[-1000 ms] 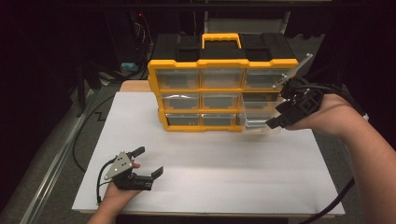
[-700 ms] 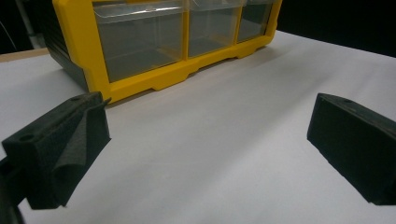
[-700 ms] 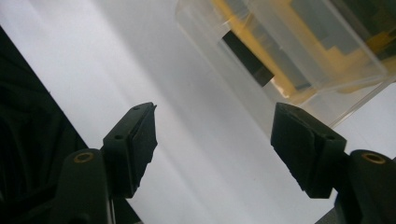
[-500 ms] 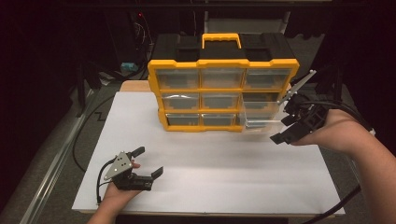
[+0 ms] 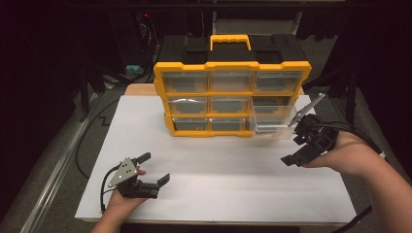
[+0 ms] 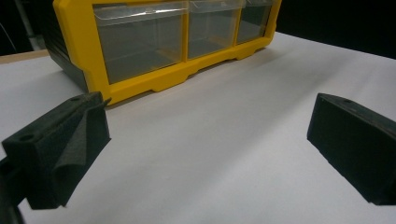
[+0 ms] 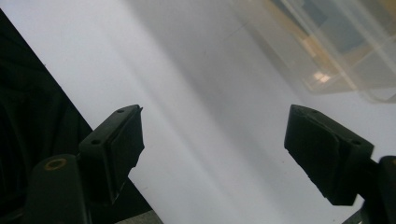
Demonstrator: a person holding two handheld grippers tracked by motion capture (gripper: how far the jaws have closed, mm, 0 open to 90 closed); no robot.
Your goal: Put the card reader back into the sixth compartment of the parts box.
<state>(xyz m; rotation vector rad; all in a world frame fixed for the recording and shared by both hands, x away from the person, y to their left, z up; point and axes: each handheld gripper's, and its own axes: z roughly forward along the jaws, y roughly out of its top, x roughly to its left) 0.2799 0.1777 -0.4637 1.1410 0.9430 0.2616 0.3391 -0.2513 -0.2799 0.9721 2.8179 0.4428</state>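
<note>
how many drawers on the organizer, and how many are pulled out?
9 drawers in the yellow organizer, three rows of three. One is pulled out: the clear drawer at the right end, lower rows, near the right gripper. The rest sit closed.

Yellow-framed organiser (image 5: 232, 99) with black top and yellow handle, clear plain drawers; one clear drawer (image 5: 273, 121) pulled out near the worktop's right edge. Plain white worktop (image 5: 233, 174). Black left tool (image 5: 156, 168) with grey plate; black right tool (image 5: 302, 145).

Glossy yellow plastic organiser (image 5: 232, 69), clear smooth plastic drawer (image 5: 272, 124), matt white tabletop (image 5: 218, 165), matt black tools.
</note>
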